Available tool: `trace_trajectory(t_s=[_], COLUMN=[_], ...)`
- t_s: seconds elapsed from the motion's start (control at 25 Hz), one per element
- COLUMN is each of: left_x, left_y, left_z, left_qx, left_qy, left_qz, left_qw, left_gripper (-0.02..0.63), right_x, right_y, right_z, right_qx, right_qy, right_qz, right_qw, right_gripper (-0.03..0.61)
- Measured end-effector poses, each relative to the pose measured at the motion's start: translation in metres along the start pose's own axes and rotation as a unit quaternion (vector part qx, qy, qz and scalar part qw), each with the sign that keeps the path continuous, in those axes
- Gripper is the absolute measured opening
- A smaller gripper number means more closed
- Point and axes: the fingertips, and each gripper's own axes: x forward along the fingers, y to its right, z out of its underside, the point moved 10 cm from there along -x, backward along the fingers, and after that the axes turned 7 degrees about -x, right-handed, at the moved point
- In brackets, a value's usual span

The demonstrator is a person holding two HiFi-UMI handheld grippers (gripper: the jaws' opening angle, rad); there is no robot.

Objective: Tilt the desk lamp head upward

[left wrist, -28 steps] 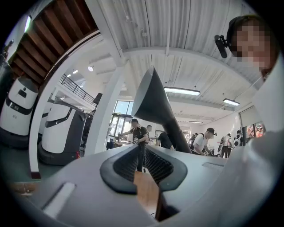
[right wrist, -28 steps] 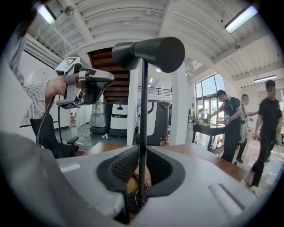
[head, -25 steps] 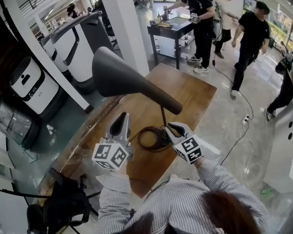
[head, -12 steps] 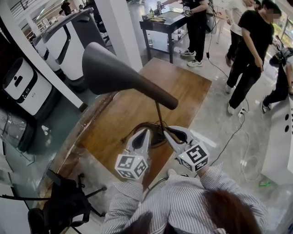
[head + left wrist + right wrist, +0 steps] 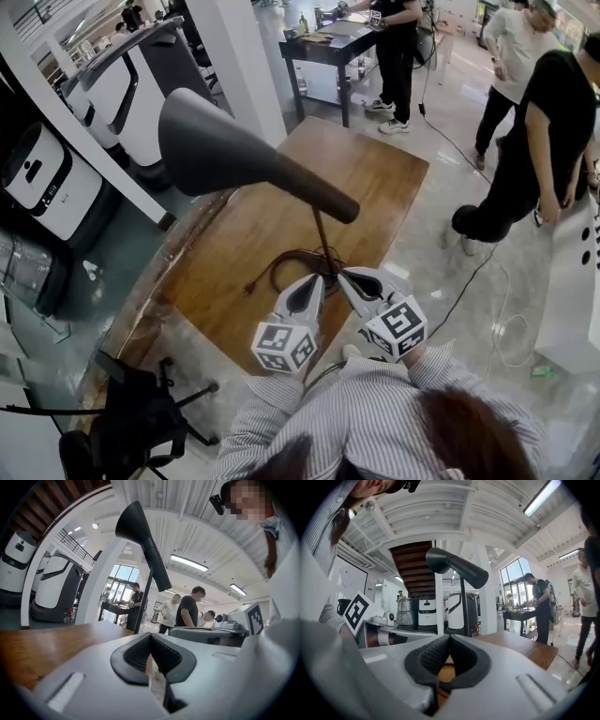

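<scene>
**Lamp head high, both grippers low and empty**

The lamp head (image 5: 225, 155) juts out over the wooden surface (image 5: 384, 187) on a thin stem (image 5: 323, 234). It sits well above the left gripper (image 5: 312, 281) and the right gripper (image 5: 350, 278), which are low by the base with jaws pressed together on nothing. A shove from closed jaws could slide off the smooth shade. It could also lever the whole lamp over if the base goes unsteadied. The cord (image 5: 281, 267) coiled round the base might snag a gripper and drag the lamp toward the edge.
</scene>
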Motion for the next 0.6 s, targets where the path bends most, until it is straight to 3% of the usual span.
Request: trace_trajectory(t_s=[0.6], left_x=[0.004], left_y=[-0.001], left_z=[0.013], left_qx=[-0.027], left_qy=[-0.026], left_qz=[0.009], left_qw=[0.9993], left_gripper=[0.005], right_x=[-0.001], right_y=[-0.004], right_z=[0.008], right_qx=[-0.005], right_qy=[-0.014], right_qz=[-0.012], right_qw=[1.0], right_gripper=[0.002])
